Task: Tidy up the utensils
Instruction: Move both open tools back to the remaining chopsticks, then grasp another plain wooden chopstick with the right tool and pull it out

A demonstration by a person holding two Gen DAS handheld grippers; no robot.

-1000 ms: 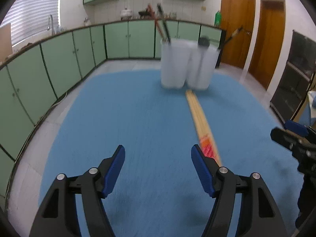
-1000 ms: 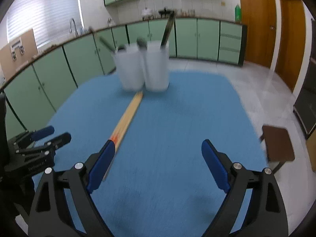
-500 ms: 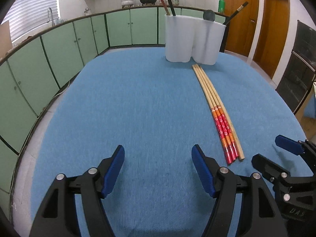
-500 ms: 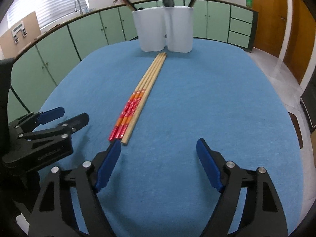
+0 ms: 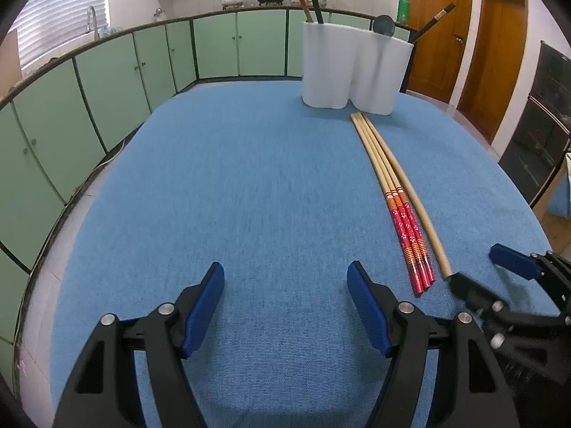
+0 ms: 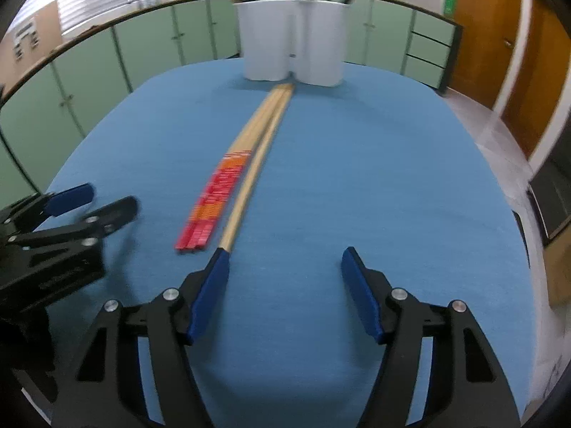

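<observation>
Several wooden chopsticks [image 5: 392,185] lie side by side on the blue tablecloth, three with red patterned ends and one plain. They point at a white two-part utensil holder [image 5: 353,67] that holds a few dark utensils. My left gripper [image 5: 285,299] is open and empty, left of the chopsticks' near ends. My right gripper [image 6: 283,285] is open and empty; its left fingertip sits at the plain chopstick's near end [image 6: 228,239]. The chopsticks [image 6: 249,164] and holder [image 6: 291,42] also show in the right wrist view. Each gripper shows in the other's view: the right [image 5: 499,278], the left [image 6: 82,203].
The blue cloth [image 5: 249,185] covers the whole table. Green cabinets [image 5: 107,82] run along the left and back. Wooden doors [image 5: 499,46] stand at the right. The table's edges drop off to a tiled floor [image 6: 481,121].
Both grippers have dropped lower and closer to the table. The right gripper has moved left toward the chopsticks' near ends. Both stay open.
</observation>
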